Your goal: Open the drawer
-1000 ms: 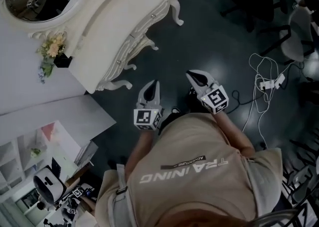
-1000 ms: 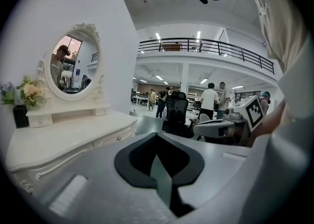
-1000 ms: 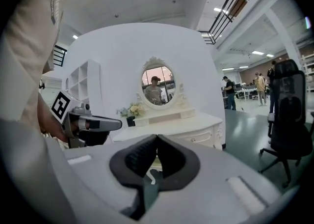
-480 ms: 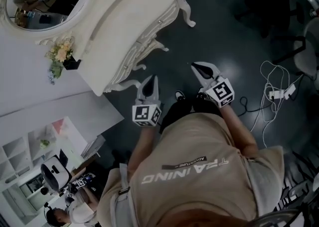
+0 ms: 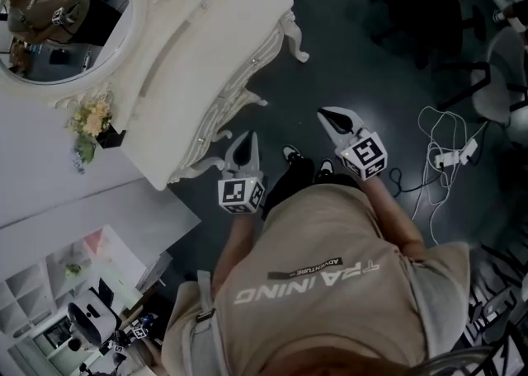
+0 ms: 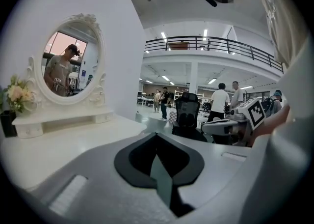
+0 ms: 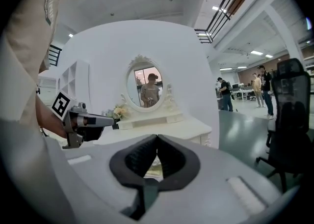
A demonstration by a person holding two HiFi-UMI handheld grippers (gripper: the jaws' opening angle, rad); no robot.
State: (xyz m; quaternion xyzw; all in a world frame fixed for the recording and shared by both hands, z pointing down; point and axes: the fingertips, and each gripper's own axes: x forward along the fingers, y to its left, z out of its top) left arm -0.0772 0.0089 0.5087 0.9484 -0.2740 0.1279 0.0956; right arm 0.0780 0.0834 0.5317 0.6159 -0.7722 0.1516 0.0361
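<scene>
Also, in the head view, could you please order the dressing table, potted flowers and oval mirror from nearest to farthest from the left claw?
1. Cream carved dressing table, beside the left claw.
2. Pale flowers in dark pot, at its back.
3. Oval white-framed mirror, beyond them.

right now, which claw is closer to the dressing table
Left. The left claw is just off the dressing table's front edge; the right claw is farther out over the dark floor, away from the table.
</scene>
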